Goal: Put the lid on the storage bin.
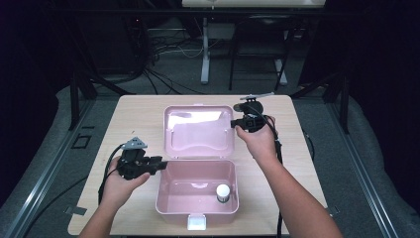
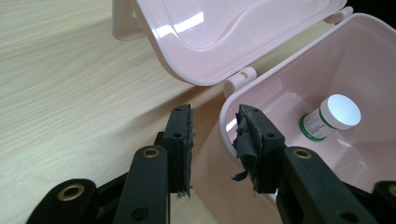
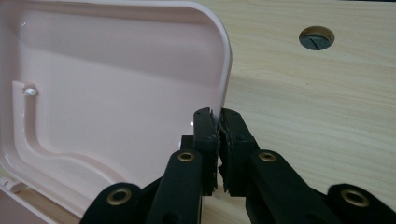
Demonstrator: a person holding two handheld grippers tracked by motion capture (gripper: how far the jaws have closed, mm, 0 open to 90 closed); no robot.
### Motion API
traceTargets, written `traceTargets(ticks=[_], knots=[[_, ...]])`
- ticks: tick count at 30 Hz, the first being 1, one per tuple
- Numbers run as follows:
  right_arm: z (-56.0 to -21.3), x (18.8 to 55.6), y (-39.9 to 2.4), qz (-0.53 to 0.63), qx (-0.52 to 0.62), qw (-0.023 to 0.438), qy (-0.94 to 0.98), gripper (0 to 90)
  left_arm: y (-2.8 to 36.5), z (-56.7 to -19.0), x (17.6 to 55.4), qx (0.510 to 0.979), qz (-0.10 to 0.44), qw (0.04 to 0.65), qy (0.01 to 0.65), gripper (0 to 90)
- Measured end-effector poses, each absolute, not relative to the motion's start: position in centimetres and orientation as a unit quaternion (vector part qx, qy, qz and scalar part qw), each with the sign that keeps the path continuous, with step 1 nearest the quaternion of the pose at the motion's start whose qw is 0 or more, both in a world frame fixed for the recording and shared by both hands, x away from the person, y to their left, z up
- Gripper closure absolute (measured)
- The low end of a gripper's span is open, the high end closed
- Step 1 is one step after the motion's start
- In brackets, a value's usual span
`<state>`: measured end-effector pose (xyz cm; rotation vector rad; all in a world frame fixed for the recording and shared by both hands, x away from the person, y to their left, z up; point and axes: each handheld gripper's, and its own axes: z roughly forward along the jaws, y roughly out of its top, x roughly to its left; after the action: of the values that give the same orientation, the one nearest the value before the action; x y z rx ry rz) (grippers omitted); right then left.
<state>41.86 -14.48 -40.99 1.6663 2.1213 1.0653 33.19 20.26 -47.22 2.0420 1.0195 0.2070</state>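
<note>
Pink plastic box [image 1: 197,193] near the front edge of a pale wooden table [image 1: 133,119], hinged lid [image 1: 199,130] open and leaning back beyond the hinge. Inside the box, toward its right front corner in the high view, a small white-capped bottle [image 1: 223,192] with a green-edged label, lying on the box floor in the left gripper view [image 2: 332,116].

Left gripper [image 1: 159,162] at the box's left rear corner, held in the person's left hand [image 1: 119,186]; jaws apart, straddling the upper edge of the box wall [image 2: 224,126], one jaw outside and one inside. Worn, frayed pads [image 2: 247,140] visible on the jaws; a clear gap between the outer pad and the wall, contact of the inner pad with the wall not discernible.

Right gripper [image 1: 234,122] at the right edge of the lid, held in the person's right hand [image 1: 257,141]; jaws nearly together, clamped on the lid's rim [image 3: 226,79], which enters the narrow slot between the pads in the right gripper view.

Round cable hole [image 3: 316,38] in the tabletop beyond the lid. Black cables trailing from both grippers toward the table's near edge.
</note>
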Motion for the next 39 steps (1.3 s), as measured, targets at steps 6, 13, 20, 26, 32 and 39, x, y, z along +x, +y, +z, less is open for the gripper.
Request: traceTargets(ticks=[6, 13, 20, 26, 32, 39], knots=[[-40.6, 41.4, -14.6, 0.368, 0.565, 0.124, 0.728, 86.3, 20.3, -47.2, 33.2, 0.811, 0.082, 0.413, 0.405, 65.9], [-40.2, 40.9, -14.7, 0.377, 0.558, 0.131, 0.728, 86.5, 20.3, -47.3, 33.2, 0.811, 0.083, 0.414, 0.404, 66.1], [-39.9, 40.1, -14.9, 0.389, 0.552, 0.137, 0.725, 86.7, 20.3, -47.2, 33.2, 0.806, 0.089, 0.420, 0.408, 65.5], [-39.9, 39.6, -15.1, 0.397, 0.547, 0.143, 0.723, 86.7, 20.7, -47.0, 33.3, 0.797, 0.103, 0.433, 0.409, 64.0], [-39.8, 39.4, -15.1, 0.401, 0.544, 0.146, 0.723, 86.8, 20.6, -46.7, 33.5, 0.794, 0.103, 0.439, 0.407, 61.5], [-39.7, 39.2, -15.2, 0.404, 0.543, 0.146, 0.722, 86.8, 20.3, -46.1, 34.6, 0.789, 0.112, 0.445, 0.408, 61.1]])
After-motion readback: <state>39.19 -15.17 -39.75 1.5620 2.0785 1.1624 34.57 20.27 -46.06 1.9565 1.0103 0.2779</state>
